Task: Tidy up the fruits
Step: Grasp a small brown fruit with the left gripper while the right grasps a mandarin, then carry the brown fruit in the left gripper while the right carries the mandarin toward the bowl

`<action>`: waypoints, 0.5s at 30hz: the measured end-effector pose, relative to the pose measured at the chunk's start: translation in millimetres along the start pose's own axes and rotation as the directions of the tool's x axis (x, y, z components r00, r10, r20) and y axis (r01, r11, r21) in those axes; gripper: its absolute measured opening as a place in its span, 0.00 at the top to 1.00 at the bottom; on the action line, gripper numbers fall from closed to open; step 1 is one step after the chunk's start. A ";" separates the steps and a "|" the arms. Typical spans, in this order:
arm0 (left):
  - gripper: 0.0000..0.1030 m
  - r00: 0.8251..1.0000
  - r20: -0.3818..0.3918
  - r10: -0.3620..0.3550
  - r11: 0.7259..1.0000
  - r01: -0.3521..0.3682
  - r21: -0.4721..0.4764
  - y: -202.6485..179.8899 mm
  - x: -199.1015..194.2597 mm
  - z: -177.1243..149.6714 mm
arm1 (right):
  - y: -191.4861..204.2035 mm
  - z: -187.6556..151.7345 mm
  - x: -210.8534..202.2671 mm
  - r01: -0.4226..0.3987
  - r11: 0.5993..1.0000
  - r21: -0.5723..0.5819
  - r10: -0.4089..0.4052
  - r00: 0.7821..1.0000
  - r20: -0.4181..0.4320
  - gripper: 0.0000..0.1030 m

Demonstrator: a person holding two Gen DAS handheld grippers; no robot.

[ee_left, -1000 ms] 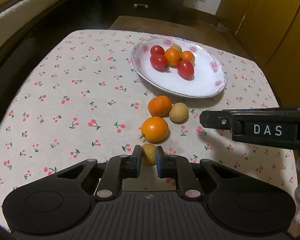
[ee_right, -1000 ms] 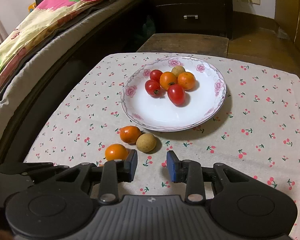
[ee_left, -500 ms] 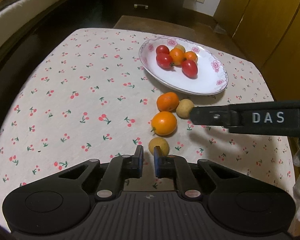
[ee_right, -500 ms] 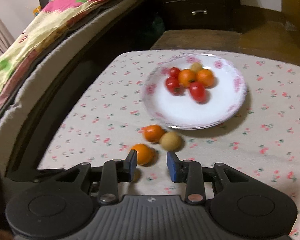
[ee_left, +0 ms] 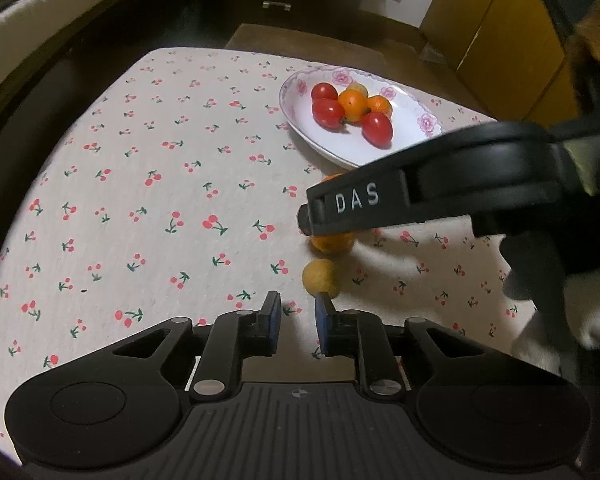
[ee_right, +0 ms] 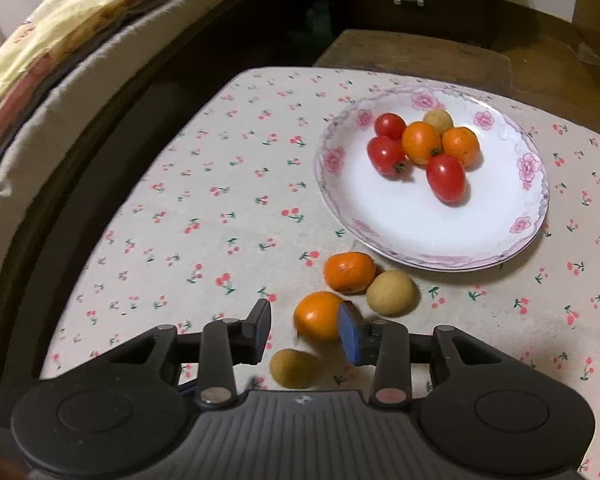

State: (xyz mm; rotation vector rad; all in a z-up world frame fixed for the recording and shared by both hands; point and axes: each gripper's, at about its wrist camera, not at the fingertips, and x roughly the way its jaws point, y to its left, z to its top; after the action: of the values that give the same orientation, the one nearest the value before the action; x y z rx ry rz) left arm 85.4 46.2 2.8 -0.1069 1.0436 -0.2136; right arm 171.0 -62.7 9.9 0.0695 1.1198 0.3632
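A white flowered plate (ee_right: 420, 232) holds three red tomatoes, two oranges and a tan fruit. On the cherry-print cloth lie an orange (ee_right: 350, 272), a tan fruit (ee_right: 390, 292), a second orange (ee_right: 318, 316) and a small yellow fruit (ee_right: 292, 368). My right gripper (ee_right: 306, 328) hangs low over them with its jaws opening. The second orange sits between its tips, against the right pad and apart from the left finger. In the left wrist view its black body (ee_left: 364, 200) hides most of that orange. My left gripper (ee_left: 298, 312) is shut and empty, just behind the yellow fruit (ee_left: 320, 278).
A bed with a bright quilt (ee_right: 60, 40) runs along the table's left edge. Dark drawers (ee_right: 408, 0) and a wooden bench (ee_right: 412, 52) stand beyond the far edge, and yellow cabinets (ee_left: 500, 40) at the right. Bare cloth (ee_left: 160, 200) spreads left of the fruits.
The right gripper has swung left over the loose fruits and its jaws have widened around an orange. The left gripper has drawn back from the yellow fruit, which now lies on the cloth.
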 end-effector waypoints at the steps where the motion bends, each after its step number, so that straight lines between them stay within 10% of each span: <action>1: 0.74 1.000 0.000 -0.001 1.000 0.001 -0.002 0.4 -0.1 0.0 | -1.3 1.0 2.1 0.009 1.000 0.004 -0.009 1.000 -0.004 0.62; 15: 0.74 1.000 -0.006 0.004 1.000 -0.004 -0.001 -2.4 2.9 0.3 | -3.6 -11.9 7.0 -0.007 0.999 -0.052 0.007 1.000 -0.003 0.67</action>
State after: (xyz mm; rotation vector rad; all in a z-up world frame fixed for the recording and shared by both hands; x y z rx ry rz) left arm 86.7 43.1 0.9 -0.1052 1.0498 -0.2095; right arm 164.0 -65.4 -2.2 0.0268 1.1122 0.3986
